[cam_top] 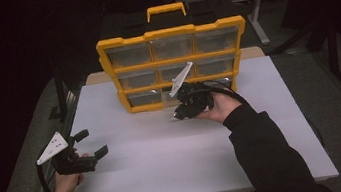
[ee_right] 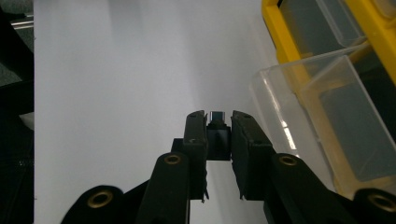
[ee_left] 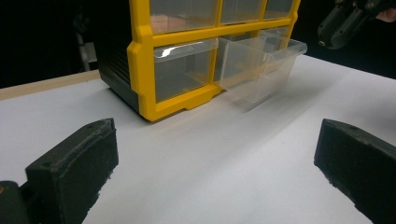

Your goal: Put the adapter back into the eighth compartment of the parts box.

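Right gripper (ee_right: pixel 218 122) clamped on small dark block (ee_right: pixel 218 135), held above white table (cam_top: pixel 166 152), just beside pulled-out clear drawer (ee_left: pixel 261 58) in bottom row of yellow organizer (cam_top: pixel 174 65). Left gripper (cam_top: pixel 90 145) near table's left edge, jaws wide, nothing between them

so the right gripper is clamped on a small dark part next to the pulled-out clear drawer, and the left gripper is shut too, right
Not quite: the left gripper is open, its jaws standing wide apart over the white table in the left gripper view. The rest holds: the right gripper is clamped on the small dark part beside the pulled-out clear drawer.
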`<state>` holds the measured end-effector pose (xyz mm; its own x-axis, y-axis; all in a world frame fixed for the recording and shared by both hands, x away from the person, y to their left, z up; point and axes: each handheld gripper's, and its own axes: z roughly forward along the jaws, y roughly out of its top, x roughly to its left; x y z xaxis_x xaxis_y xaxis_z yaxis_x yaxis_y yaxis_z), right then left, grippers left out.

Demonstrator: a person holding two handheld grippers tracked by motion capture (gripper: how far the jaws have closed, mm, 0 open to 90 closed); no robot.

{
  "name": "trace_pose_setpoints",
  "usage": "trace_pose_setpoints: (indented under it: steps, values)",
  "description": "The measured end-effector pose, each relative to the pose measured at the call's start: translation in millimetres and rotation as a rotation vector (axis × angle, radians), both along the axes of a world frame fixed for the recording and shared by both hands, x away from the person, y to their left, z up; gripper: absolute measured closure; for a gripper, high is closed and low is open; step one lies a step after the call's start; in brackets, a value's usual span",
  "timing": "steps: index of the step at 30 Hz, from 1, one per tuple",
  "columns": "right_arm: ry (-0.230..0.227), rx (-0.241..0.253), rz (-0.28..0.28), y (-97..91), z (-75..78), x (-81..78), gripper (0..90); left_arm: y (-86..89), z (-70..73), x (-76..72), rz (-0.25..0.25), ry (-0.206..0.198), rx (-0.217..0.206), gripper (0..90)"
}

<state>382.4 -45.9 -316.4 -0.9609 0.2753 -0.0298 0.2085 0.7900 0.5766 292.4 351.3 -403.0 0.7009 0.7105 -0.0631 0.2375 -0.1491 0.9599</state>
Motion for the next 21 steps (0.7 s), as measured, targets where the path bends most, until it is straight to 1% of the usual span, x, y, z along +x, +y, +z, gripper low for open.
trace_pose_setpoints:
  steps: [4,6,11,21]
  values:
    - [-0.002,-0.001,-0.013,-2.7,4.6,3.3,75.0,0.1,0.1,0.0,0.002,0.0,0.0,0.0]
    - [-0.011,-0.004,-0.015,-4.2,6.4,4.8,75.0,0.1,0.1,-0.1,0.001,-0.001,0.0,0.0]
    - [-0.019,0.009,-0.03,-8.8,10.9,11.1,75.0,0.1,0.1,-0.3,0.003,0.0,0.0,0.0]
    - [-0.032,0.002,-0.063,-11.8,21.6,22.4,75.0,0.5,0.3,-0.3,0.004,-0.001,-0.001,0.0]
